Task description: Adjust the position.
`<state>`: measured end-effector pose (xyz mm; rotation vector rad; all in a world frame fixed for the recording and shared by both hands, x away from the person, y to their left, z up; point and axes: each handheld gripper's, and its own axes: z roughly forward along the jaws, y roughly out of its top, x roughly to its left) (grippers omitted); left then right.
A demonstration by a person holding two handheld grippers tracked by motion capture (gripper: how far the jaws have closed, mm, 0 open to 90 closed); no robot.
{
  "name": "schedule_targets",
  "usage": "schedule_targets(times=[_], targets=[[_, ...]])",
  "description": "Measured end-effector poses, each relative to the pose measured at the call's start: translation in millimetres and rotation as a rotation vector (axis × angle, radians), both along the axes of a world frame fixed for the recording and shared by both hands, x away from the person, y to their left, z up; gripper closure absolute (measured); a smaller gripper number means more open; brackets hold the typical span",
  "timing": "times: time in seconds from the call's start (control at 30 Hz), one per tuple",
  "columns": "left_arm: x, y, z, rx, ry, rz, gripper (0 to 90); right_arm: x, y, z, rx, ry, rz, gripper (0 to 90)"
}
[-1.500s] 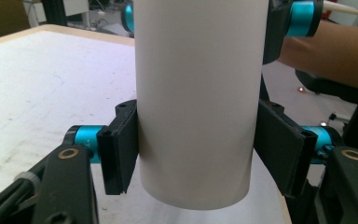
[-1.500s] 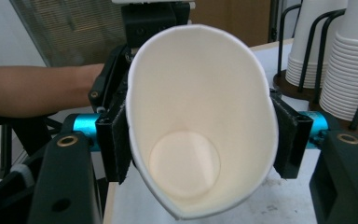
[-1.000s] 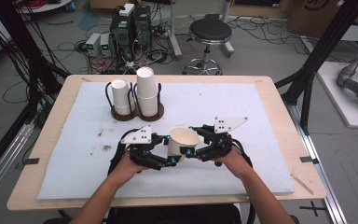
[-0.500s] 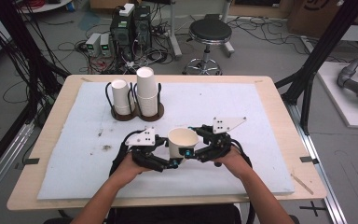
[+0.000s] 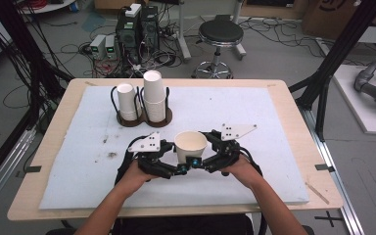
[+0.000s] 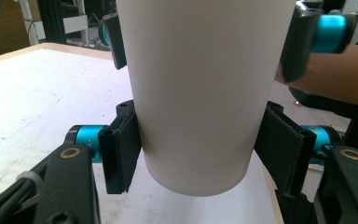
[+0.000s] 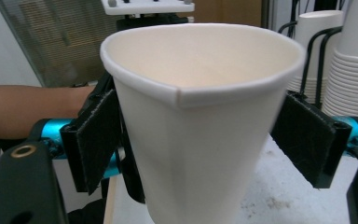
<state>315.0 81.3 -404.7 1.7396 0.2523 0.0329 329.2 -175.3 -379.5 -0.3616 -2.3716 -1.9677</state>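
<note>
Paper cup [image 5: 191,144], white, empty and mouth-up, sits held off the table [image 5: 274,147] near its front edge, between two hand-held grippers that meet it from opposite sides. The table carries a pale foam-like mat, w/ a dark cup holder [image 5: 144,117] toward the back left: one slot has a single upturned cup [image 5: 126,100], the other a taller nested stack [image 5: 153,95]. That looks like the supply, so the held cup was probably drawn from there, or is headed back.

Left gripper [image 5: 169,155] does the holding. In the left gripper view its jaws press on both sides of the cup's lower wall [image 6: 200,93], low enough that the base hangs just clear of the mat. A low grip keeps the rim free for the other side.

Right gripper [image 5: 210,154] is letting go: its jaws have just been opening, and in the right gripper view both pads stand a little off the cup wall [image 7: 191,140], left pad [image 7: 95,140] and right pad [image 7: 307,140] each showing a gap. The cup is between them but not gripped. The rim shows a slight flat crease on the near side, likely from being squeezed; thin paper, so light pressure suits it.

Judged from this, it's a hand-over mid-way: weight now on the left, right free to back away. Person's forearms come in from the bottom, both hands close together.
</note>
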Motion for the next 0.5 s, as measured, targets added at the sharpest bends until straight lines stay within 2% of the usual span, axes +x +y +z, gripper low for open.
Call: schedule_targets(times=[0.2,0.23,0.3,0.33,0.47,0.5], targets=[[-1.3,-3.1,-1.0,0.005,-0.002,-0.011,35.2,-1.3,3.8,0.5,0.020,-0.010,0.013,18.9],[-1.4,-3.2,-1.1,0.006,-0.003,-0.010,35.3,-0.9,3.6,0.6,0.021,-0.020,0.012,21.0],[-1.8,-3.9,-1.3,0.001,-0.002,-0.009,35.3,-1.2,2.6,1.4,0.022,-0.025,0.020,31.3],[-1.6,-4.0,-1.4,0.003,-0.003,-0.011,35.2,-1.2,2.3,1.8,0.021,-0.037,0.021,31.5],[-0.8,-5.0,-2.9,0.021,0.013,0.023,33.0,-1.5,1.7,2.0,0.004,-0.051,0.009,33.0],[-0.4,-4.8,-3.1,0.033,0.018,0.037,29.1,-1.1,0.8,2.3,-0.003,-0.063,0.004,33.5]])
